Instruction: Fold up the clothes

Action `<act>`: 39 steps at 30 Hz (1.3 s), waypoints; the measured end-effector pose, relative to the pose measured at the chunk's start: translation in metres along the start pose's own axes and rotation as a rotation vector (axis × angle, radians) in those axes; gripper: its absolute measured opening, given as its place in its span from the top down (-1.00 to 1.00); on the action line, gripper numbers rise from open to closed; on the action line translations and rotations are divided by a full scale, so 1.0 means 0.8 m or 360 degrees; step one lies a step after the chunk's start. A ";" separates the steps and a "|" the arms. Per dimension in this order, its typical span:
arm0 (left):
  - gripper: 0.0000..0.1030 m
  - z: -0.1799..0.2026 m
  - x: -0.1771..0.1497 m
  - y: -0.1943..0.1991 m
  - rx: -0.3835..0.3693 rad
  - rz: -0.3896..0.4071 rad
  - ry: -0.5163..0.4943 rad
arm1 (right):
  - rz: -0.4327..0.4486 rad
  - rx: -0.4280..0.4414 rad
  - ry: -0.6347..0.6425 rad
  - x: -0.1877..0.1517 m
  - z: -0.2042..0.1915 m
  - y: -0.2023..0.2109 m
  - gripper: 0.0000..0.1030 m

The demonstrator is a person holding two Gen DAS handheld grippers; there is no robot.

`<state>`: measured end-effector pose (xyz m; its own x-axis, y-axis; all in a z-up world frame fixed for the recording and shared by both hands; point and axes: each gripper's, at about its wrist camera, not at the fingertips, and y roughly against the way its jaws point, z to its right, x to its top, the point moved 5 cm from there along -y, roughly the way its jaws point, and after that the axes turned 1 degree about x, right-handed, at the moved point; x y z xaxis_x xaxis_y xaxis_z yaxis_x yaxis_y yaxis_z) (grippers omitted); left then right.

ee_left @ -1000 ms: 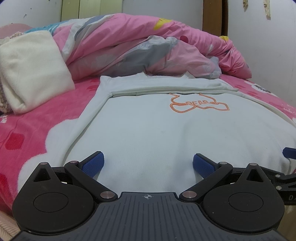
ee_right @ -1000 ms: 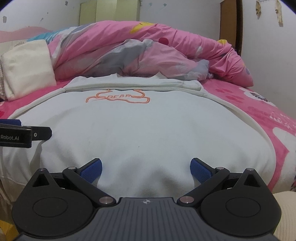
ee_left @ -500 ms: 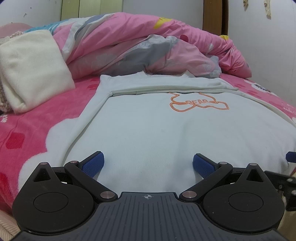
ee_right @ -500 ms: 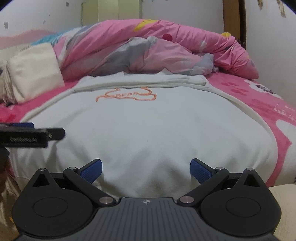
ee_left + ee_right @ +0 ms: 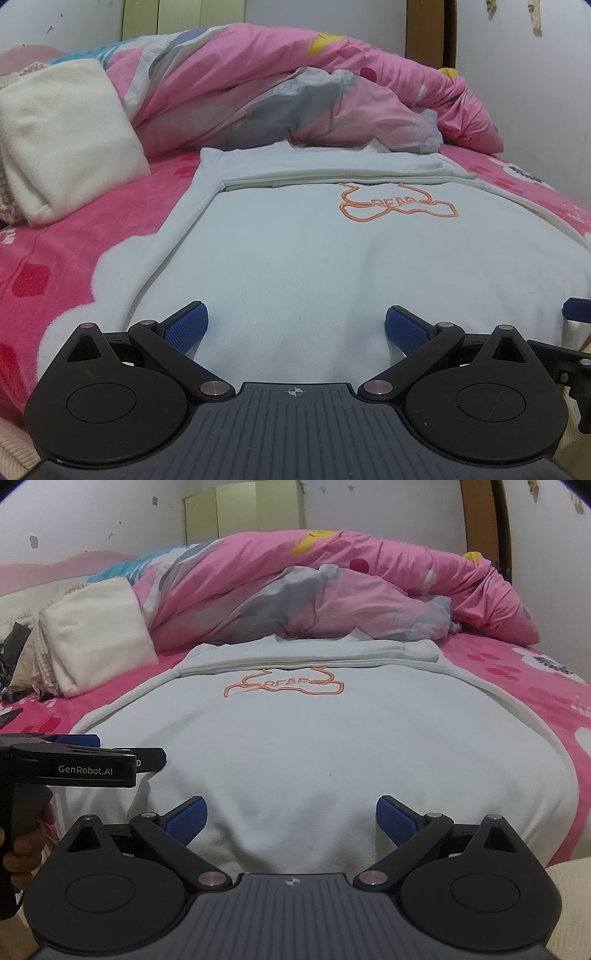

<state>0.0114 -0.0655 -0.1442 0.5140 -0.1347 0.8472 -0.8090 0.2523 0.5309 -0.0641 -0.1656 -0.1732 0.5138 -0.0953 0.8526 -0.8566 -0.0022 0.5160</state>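
Observation:
A pale white sweatshirt with an orange "BEAR" outline lies flat on the pink bed, its sleeves folded across the top. The same sweatshirt fills the right wrist view. My left gripper is open just before the garment's near hem, left of centre, with nothing between its blue pads. My right gripper is open at the near hem too. From the right wrist view the left gripper shows side-on at the left, held by a hand.
A crumpled pink and grey duvet is heaped behind the sweatshirt. A folded cream blanket sits at the back left on the pink bedsheet. A wall runs along the right side. Dark clutter lies at the far left.
The right gripper has shifted so the left gripper looms larger at its left. The left wrist view has barely changed. Both grippers stay open.

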 end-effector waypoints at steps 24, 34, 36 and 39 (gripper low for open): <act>-1.00 0.000 0.000 0.000 -0.0001 -0.0002 -0.0001 | -0.0025 0.0088 -0.0081 -0.002 -0.002 -0.001 -0.59; -1.00 0.000 0.000 0.000 0.0000 -0.0003 -0.0001 | -0.0021 0.0091 -0.0100 -0.002 -0.002 -0.001 -0.45; -1.00 0.000 0.000 0.000 -0.0001 -0.0003 -0.0001 | -0.0022 0.0089 -0.0100 -0.002 -0.002 -0.001 -0.44; -1.00 0.000 0.000 0.000 0.0000 -0.0004 -0.0001 | -0.0019 0.0084 -0.0105 -0.001 -0.001 -0.001 -0.42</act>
<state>0.0114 -0.0656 -0.1445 0.5158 -0.1360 0.8458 -0.8076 0.2522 0.5331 -0.0641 -0.1644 -0.1745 0.5211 -0.1601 0.8384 -0.8527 -0.0558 0.5194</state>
